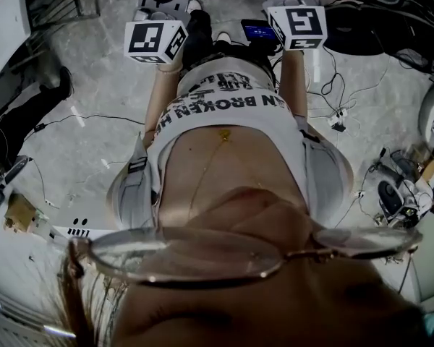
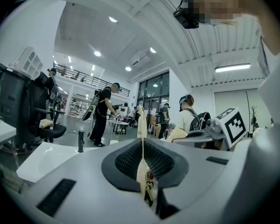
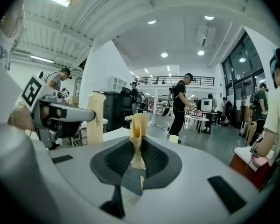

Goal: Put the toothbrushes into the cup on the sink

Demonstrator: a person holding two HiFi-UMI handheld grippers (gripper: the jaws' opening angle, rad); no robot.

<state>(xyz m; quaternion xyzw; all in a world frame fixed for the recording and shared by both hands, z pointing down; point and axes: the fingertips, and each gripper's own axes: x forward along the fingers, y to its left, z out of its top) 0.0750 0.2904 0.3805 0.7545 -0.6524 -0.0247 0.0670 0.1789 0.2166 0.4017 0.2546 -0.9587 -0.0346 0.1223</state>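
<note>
Toothbrushes and cup show in no view, so their axis is unknown. Left gripper and right gripper are both closed on nothing. A white sink, I think, lies ahead-left of the left jaws, nearer to that gripper.

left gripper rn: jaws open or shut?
Shut. In the left gripper view the left gripper has its jaws pressed together in one thin line, with nothing between them.

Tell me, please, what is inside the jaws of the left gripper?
Nothing is visible there: the left gripper has its jaws pressed together, no gap. Its grey body covers whatever lies below.
</note>
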